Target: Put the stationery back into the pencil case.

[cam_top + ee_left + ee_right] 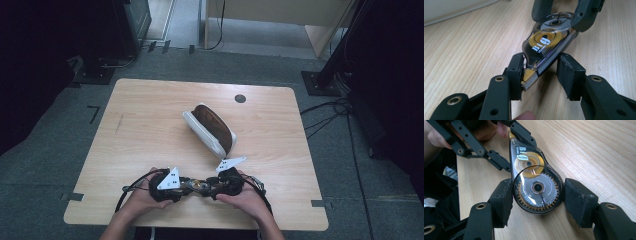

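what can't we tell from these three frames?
- Tape dispenser small print: blurred in both gripper views; only "Big" reads.
- Its tip: half hidden by the left hand-held gripper's pad; the other pad stands clear, so grip unclear.
- Right hand-held gripper: pad contact on the round body unclear.
- Brown thing in the white case: too small in the high view.

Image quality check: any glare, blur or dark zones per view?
High view: the table is evenly lit, the surroundings fall to black, and the picture is soft. Left gripper view: the correction tape dispenser is sharp, the near fingers blurred. Right gripper view: faint glare on the dispenser's clear shell.
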